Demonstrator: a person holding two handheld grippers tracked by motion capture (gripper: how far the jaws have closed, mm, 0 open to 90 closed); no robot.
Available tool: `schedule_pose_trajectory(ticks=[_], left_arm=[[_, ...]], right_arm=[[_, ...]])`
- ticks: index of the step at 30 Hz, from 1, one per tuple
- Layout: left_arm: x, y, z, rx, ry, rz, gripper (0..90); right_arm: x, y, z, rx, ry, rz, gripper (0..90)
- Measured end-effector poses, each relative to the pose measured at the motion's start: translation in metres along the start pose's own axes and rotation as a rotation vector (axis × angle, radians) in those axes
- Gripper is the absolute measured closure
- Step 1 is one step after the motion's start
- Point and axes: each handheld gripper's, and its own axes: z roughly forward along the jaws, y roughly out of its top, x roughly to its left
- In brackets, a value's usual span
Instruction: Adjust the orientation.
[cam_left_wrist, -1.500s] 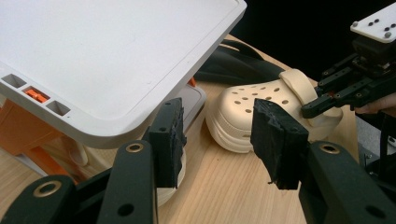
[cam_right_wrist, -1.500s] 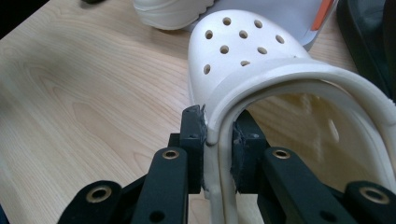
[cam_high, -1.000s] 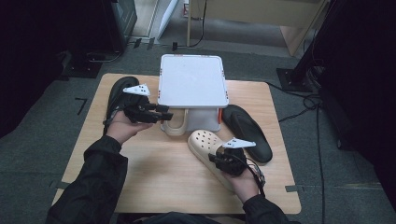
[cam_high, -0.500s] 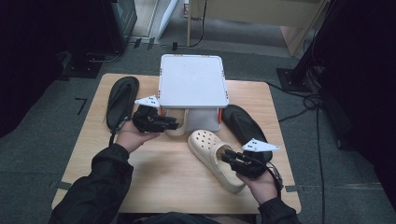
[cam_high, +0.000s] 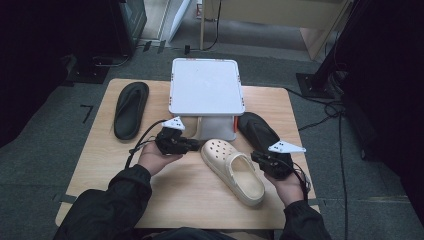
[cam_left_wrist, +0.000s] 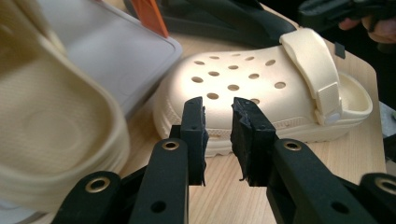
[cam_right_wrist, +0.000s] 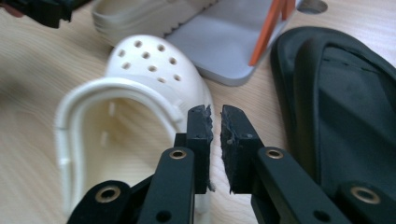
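Since a second ago the left gripper (cam_high: 192, 145) has come away from the left slipper (cam_high: 131, 109) and now sits at the toe of the cream clog (cam_high: 232, 170), just below the rack (cam_high: 206, 86). The right gripper (cam_high: 256, 158) has slid out to the clog's right side, between it and the right slipper (cam_high: 257, 131). The clog itself has not moved.

Both sets of jaws have just been closing. In the left gripper view the left gripper (cam_left_wrist: 218, 109) shows a narrow gap with nothing in it, aimed at the clog (cam_left_wrist: 261, 93) toe, apart from it. In the right gripper view the right gripper (cam_right_wrist: 216, 119) has its jaws nearly pressed together, empty, just beside the clog (cam_right_wrist: 140, 88) rim; whether they touch it I cannot tell.

The rack is a white two-level stand with orange struts (cam_right_wrist: 268, 25). A second clog (cam_left_wrist: 51, 126) lies on its lower shelf (cam_left_wrist: 116, 51), heel end poking out toward the left gripper; its top is bare.

The first clog lies slantwise on the bench (cam_high: 175, 195), toe toward the rack, heel toward the front right corner. There is open wood in front of the left hand (cam_high: 157, 160) and along the front edge; the right side is tight, with the right slipper near the bench's right edge and the right hand (cam_high: 290, 187) near the front right corner.
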Motion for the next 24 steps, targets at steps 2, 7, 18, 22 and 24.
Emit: schedule_pose_trajectory(ticks=[2, 7, 18, 22, 24], left_arm=[[-0.002, -0.001, 0.008, 0.016, -0.003, 0.007, 76.3], [-0.003, -0.003, 0.028, 0.068, -0.016, 0.028, 76.8], [-0.003, -0.007, 0.041, 0.093, -0.015, 0.047, 77.8], [0.002, -0.007, 0.042, 0.088, -0.013, 0.033, 77.7], [0.003, -0.007, 0.044, 0.094, -0.008, 0.035, 77.6]], right_arm=[[-0.003, -0.002, 0.004, 0.012, 0.003, 0.008, 84.0], [-0.005, -0.007, 0.014, 0.059, 0.012, -0.017, 83.7], [-0.004, -0.012, 0.017, 0.097, 0.056, 0.013, 87.8], [0.005, -0.013, 0.019, 0.122, 0.086, -0.008, 87.6], [0.007, -0.013, 0.019, 0.131, 0.101, -0.009, 87.4]])
